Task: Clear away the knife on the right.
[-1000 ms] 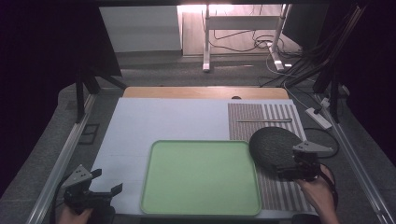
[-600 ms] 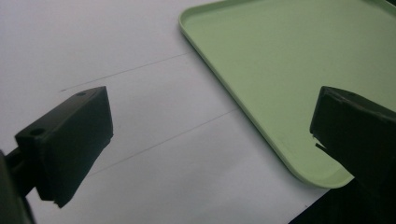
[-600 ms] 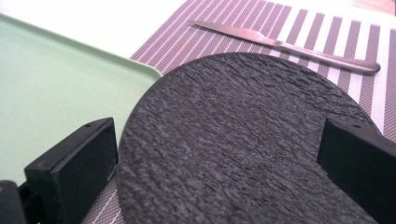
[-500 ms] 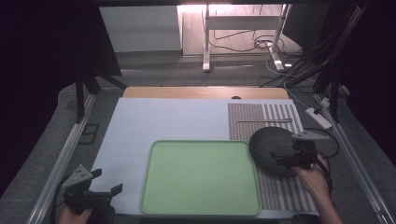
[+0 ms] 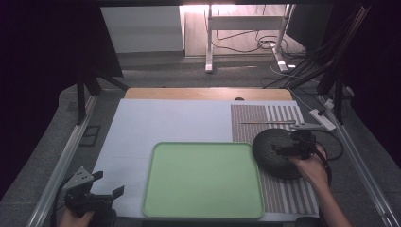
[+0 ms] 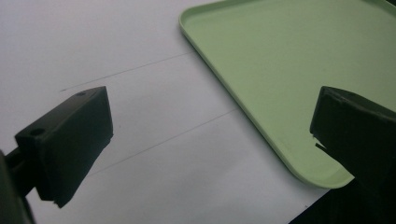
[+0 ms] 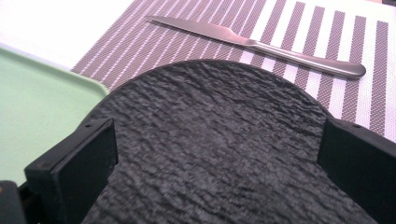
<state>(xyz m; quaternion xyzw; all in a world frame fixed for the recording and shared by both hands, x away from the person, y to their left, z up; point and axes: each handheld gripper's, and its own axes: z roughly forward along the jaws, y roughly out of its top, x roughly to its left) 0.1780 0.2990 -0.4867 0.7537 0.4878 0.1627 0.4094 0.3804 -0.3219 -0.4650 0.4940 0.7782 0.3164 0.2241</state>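
Slate plate (image 7: 219,149), round and rough-grained, lies between the right gripper's (image 5: 283,151) spread jaws.

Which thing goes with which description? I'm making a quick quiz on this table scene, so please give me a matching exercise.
Things:
1. tray
2. plate
3. knife
4. left gripper

Descriptions:
a. silver, on the striped mat beyond the plate
b. open, over the white sheet
c. light green, bare
d. dark, round, rough-surfaced, under the right gripper

Pairs: 1-c, 2-d, 3-a, 4-b
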